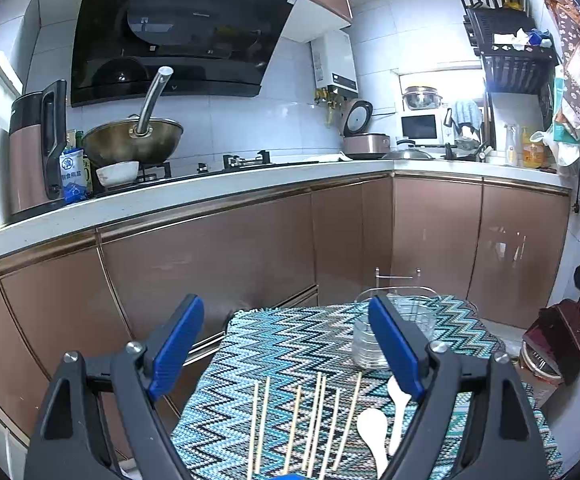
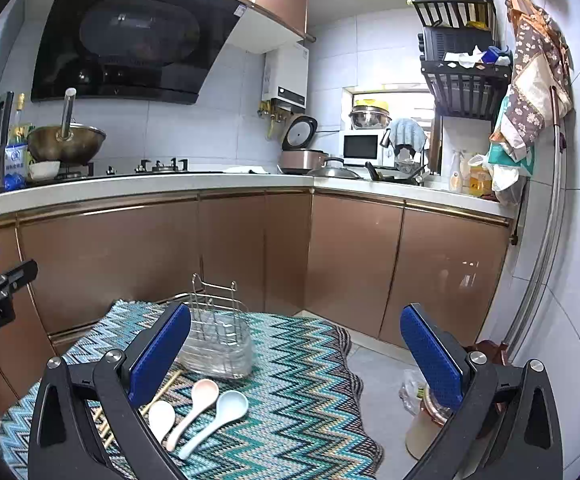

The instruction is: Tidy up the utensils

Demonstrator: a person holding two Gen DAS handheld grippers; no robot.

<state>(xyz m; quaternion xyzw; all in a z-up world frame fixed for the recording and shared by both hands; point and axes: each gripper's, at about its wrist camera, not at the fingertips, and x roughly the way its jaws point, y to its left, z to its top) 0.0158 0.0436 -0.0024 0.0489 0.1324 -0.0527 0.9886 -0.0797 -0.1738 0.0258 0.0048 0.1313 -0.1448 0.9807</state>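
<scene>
Several wooden chopsticks (image 1: 314, 424) lie side by side on a zigzag-patterned mat (image 1: 290, 344). A white spoon (image 1: 374, 432) lies to their right. In the right wrist view a white spoon (image 2: 161, 418), a pink spoon (image 2: 194, 408) and a pale blue spoon (image 2: 218, 416) lie together on the mat (image 2: 298, 384). A clear utensil holder with a wire rack (image 2: 220, 344) stands behind them; it also shows in the left wrist view (image 1: 394, 332). My left gripper (image 1: 290, 354) is open above the chopsticks. My right gripper (image 2: 296, 356) is open above the spoons. Both are empty.
Brown kitchen cabinets (image 2: 250, 248) stand close behind the mat under a white counter (image 2: 170, 184) with a wok, a rice cooker and a microwave. A jar and a plastic bag (image 2: 422, 400) sit on the floor to the right, near a tiled wall.
</scene>
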